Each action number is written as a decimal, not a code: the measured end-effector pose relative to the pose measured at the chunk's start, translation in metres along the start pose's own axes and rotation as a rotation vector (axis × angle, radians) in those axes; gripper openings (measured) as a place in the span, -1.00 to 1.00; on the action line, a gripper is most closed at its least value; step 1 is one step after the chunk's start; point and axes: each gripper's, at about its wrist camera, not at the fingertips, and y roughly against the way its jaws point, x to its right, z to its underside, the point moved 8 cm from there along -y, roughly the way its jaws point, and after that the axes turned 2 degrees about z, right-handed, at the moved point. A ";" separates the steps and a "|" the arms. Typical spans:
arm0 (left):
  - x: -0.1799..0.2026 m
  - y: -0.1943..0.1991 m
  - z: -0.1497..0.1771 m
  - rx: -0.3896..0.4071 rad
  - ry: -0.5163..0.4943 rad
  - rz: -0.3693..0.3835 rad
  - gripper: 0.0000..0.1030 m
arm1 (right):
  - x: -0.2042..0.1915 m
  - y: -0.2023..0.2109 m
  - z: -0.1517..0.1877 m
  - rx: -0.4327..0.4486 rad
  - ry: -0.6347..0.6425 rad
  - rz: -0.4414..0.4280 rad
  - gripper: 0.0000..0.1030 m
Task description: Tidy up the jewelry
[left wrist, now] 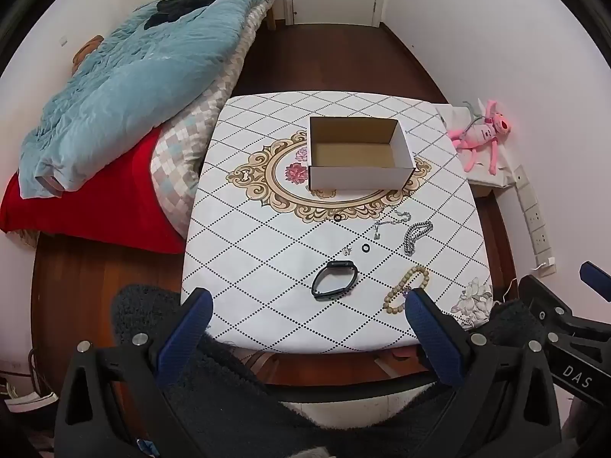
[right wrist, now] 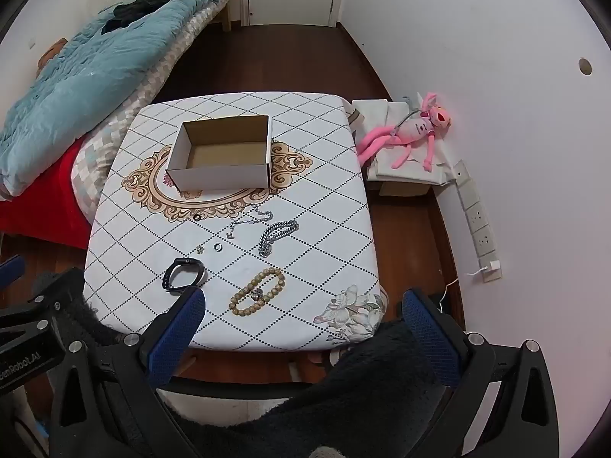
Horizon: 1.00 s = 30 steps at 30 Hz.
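Observation:
An open empty cardboard box (left wrist: 359, 152) (right wrist: 223, 156) stands on the table's far half. In front of it lie a black wristband (left wrist: 334, 280) (right wrist: 183, 273), a wooden bead bracelet (left wrist: 405, 288) (right wrist: 258, 291), a thick silver chain (left wrist: 417, 234) (right wrist: 277, 236), a thin silver necklace (left wrist: 391, 221) (right wrist: 250, 219), two small black rings (left wrist: 338, 217) (left wrist: 366, 247) and a small charm (left wrist: 347, 250). My left gripper (left wrist: 307, 303) is open, high above the table's near edge. My right gripper (right wrist: 303, 301) is open, likewise above the near edge. Both are empty.
The small table (left wrist: 267, 305) has a white diamond-pattern cloth. A bed with a blue quilt (left wrist: 126, 76) and red blanket (left wrist: 95, 210) lies left. A pink plush toy (right wrist: 412, 133) on a low box is at the right, next to wall sockets (right wrist: 479, 225). The dark wood floor (left wrist: 336, 57) surrounds the table.

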 end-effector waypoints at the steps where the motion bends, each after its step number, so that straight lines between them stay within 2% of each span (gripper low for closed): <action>1: 0.000 0.000 0.000 0.005 0.000 -0.001 1.00 | 0.000 0.000 0.000 -0.002 0.001 0.003 1.00; 30: 0.006 0.004 -0.001 -0.002 -0.012 0.001 1.00 | 0.006 0.008 -0.004 0.015 0.010 0.023 1.00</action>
